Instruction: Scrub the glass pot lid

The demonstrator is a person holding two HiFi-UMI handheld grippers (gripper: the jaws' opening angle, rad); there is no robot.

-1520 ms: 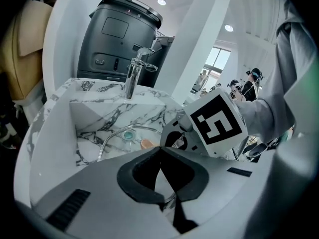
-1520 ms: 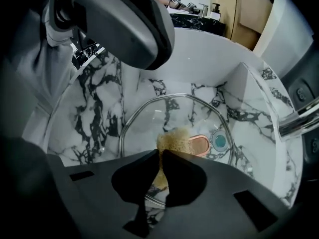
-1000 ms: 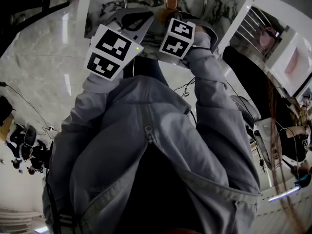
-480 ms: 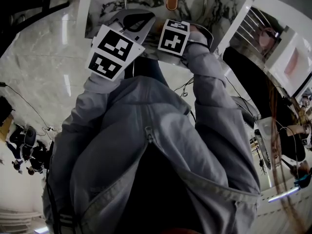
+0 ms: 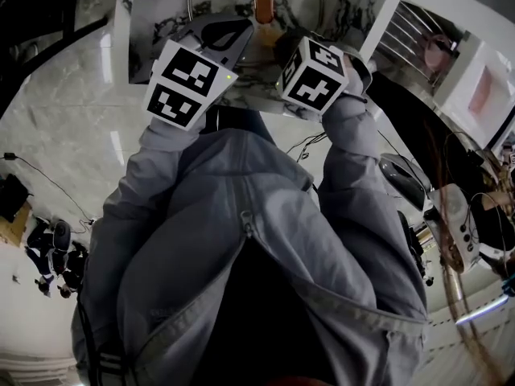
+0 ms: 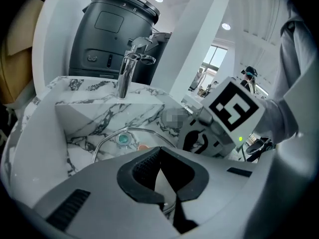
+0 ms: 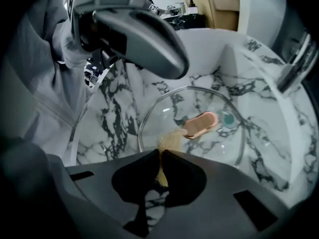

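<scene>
change: right claw (image 7: 160, 157), clenched on sponge (image 7: 169, 141), has lifted off the glass | left claw (image 6: 160, 157) pinches rim of lid (image 7: 209, 148), mid-frame in sink (image 7: 271, 113) | meaning: likely between strokes, scrubbing unfinished

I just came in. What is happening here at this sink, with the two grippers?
A person works on a glass pot lid that lies in a marble sink, with a gripper in each hand. The left gripper is shut, it seems on the lid's rim, and steadies it. The right gripper is shut on a small tan sponge, held over the glass beside the lid's pink handle. Whether the sponge touches the glass, I cannot tell.
</scene>
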